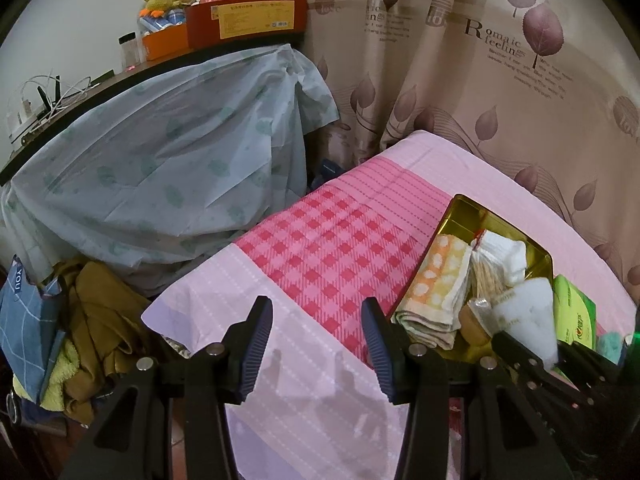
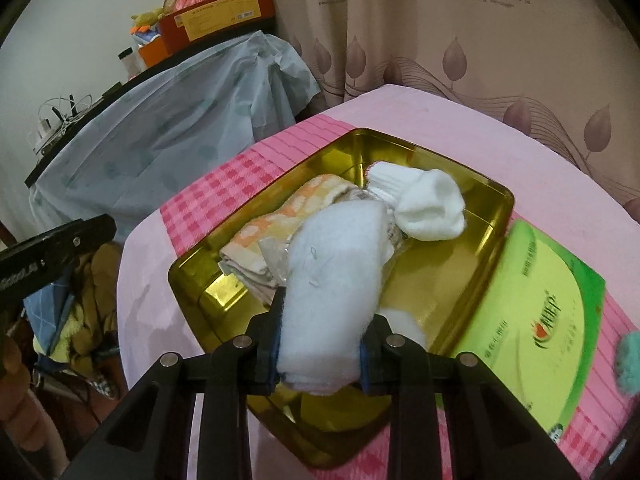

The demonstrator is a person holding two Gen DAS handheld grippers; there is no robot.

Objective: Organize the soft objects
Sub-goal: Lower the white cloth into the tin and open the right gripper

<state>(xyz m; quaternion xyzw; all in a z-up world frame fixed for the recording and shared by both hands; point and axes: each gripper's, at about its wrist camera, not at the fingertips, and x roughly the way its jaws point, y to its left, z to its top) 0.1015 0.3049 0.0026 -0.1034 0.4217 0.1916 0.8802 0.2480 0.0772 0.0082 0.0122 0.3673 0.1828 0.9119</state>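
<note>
A gold metal tin [image 2: 472, 256] sits on the pink checked cloth [image 1: 320, 248]. In it lie a folded orange-yellow towel [image 2: 276, 216] and a white sock [image 2: 428, 204]. My right gripper [image 2: 324, 320] is shut on a rolled pale blue-white cloth [image 2: 336, 256] and holds it over the tin's near side. My left gripper [image 1: 318, 344] is open and empty, over the pink cloth to the left of the tin [image 1: 464, 216]. The right gripper and its cloth [image 1: 528, 312] show at the right of the left wrist view.
A green tissue pack [image 2: 532, 304] lies right of the tin, with a teal fluffy item [image 2: 628, 364] at the right edge. A shelf draped in pale blue sheet [image 1: 168, 168] stands at left. Clothes [image 1: 96, 320] are piled below it. A curtain [image 1: 480, 80] hangs behind.
</note>
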